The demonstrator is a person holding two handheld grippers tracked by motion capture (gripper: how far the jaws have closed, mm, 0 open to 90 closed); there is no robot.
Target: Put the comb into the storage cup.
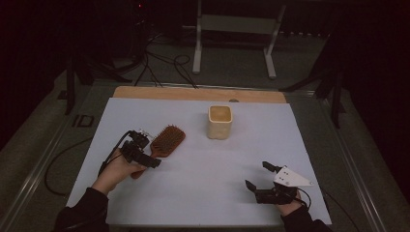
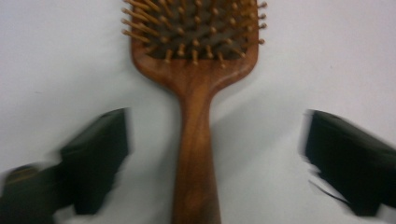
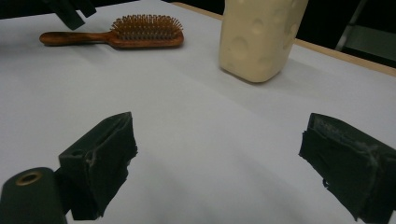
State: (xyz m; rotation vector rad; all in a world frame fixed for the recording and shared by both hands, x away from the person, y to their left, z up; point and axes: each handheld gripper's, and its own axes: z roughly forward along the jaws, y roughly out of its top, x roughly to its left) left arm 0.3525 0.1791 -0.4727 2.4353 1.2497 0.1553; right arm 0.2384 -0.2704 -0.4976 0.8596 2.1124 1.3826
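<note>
Hairbrush (image 1: 166, 140) lies flat on the white sheet (image 1: 203, 188), bristles up, wooden paddle head twd the far side, handle twd the person. Left gripper (image 1: 145, 151) sits over the handle end; in the left gripper view the jaws stand wide apart w/ the brown handle (image 2: 195, 163) running up between them, clear white gaps on both sides, pads not touching wood. Both pads blurred in that view. Cream cup (image 1: 220, 122), squarish w/ rounded corners & dimpled walls, stands upright near the sheet's far middle, well apart from the brush; inside looks bare, tan bottom visible from the high view, nothing seen in it. Right gripper (image 1: 261, 180) rests low at the near right of the sheet, jaws spread wide, nothing betw them but bare sheet; its view looks across at the cup and the brush farther off.
</note>
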